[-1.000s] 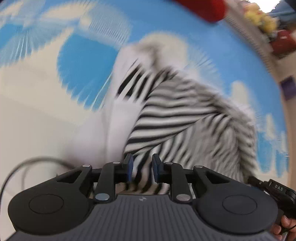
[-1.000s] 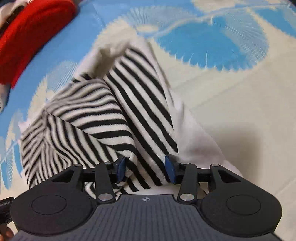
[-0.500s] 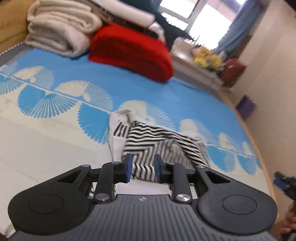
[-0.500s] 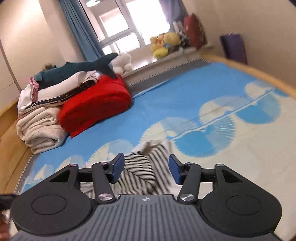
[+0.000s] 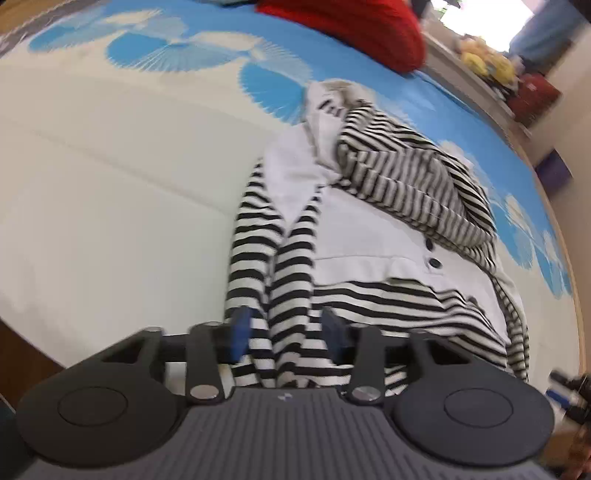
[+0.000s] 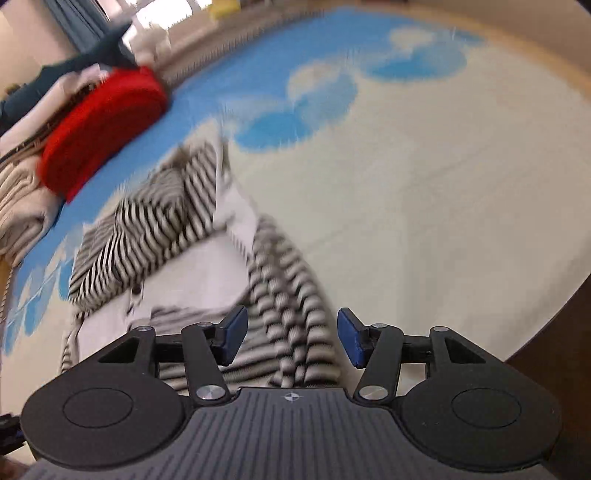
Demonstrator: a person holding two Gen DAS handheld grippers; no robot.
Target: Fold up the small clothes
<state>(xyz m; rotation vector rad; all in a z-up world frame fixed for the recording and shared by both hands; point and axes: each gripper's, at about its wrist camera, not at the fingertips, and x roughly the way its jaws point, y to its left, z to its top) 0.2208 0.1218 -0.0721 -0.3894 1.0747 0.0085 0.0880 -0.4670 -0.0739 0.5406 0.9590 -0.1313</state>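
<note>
We see a garment [image 5: 373,236] in black-and-white stripes with plain white panels (dark buttons), a blue-and-cream fan-patterned mat [image 5: 110,166], a red cushion [image 6: 103,129].

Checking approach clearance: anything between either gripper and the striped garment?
Nothing visible. The left gripper has open jaws straddling the striped garment at its striped sleeves. The right gripper is open too, over the same striped part. The red cushion lies well beyond on the bedspread.

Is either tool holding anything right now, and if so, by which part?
Nothing is held. Both the left tool and right tool are open over the black-and-white striped garment's near striped sleeves.
</note>
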